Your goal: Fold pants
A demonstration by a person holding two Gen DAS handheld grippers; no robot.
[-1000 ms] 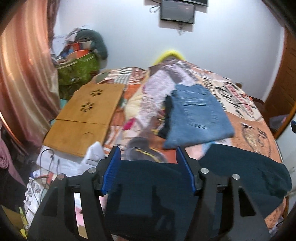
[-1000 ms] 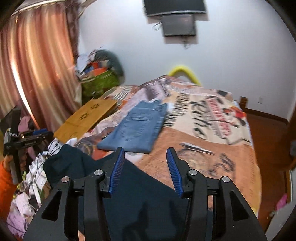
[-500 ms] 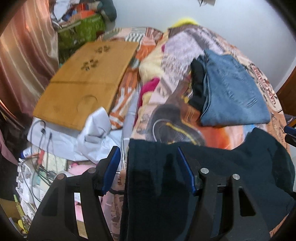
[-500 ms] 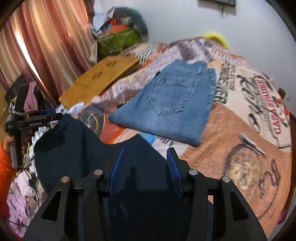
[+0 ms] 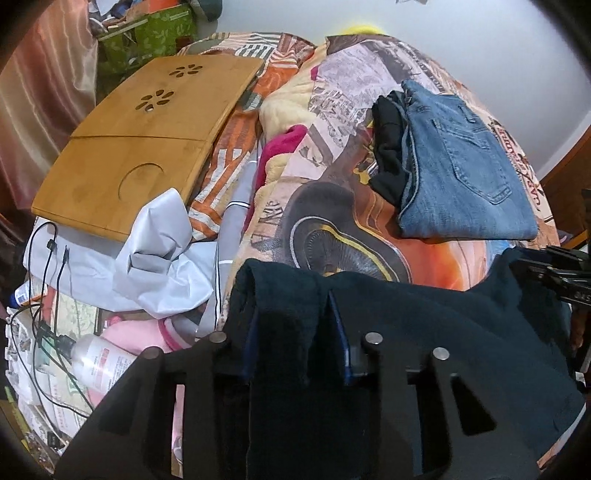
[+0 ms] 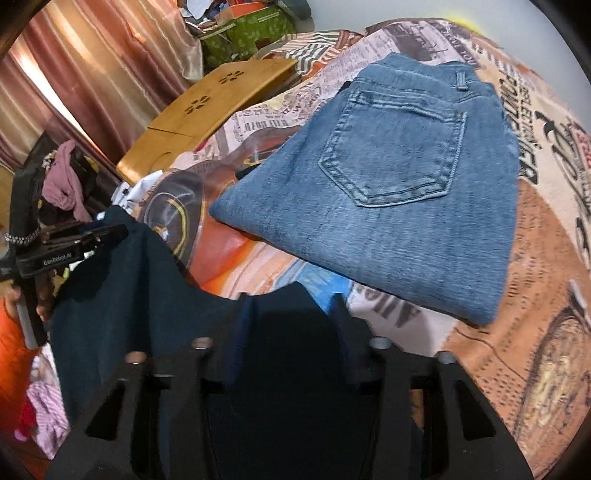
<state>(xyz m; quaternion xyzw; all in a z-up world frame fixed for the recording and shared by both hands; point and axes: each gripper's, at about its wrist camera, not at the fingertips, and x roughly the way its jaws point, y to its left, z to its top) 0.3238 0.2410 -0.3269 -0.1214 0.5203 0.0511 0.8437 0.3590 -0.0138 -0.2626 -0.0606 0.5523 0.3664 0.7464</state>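
1. Nearest, the left gripper [image 5: 291, 332] has just been closing its jaws, and they now clamp a bunched fold of the dark navy pants [image 5: 424, 332].
2. Likewise the right gripper [image 6: 291, 325] has just been closing, and its jaws pinch another part of the dark navy pants [image 6: 122, 295], which hang stretched between the two grippers at the near edge of the bed [image 6: 535, 295].
3. Just beyond the navy pants, a folded pair of blue jeans [image 6: 388, 177] lies flat on the printed bedspread, back pocket up.
4. Beside the jeans, on their left, a black garment [image 5: 388, 147] touches their edge.
5. Farther left of the jeans, a wooden lap tray [image 5: 147, 140] rests on crumpled white cloth [image 5: 162, 258].
6. Beyond the tray, a green box [image 5: 147, 33] stands by the curtain [image 6: 92, 74].
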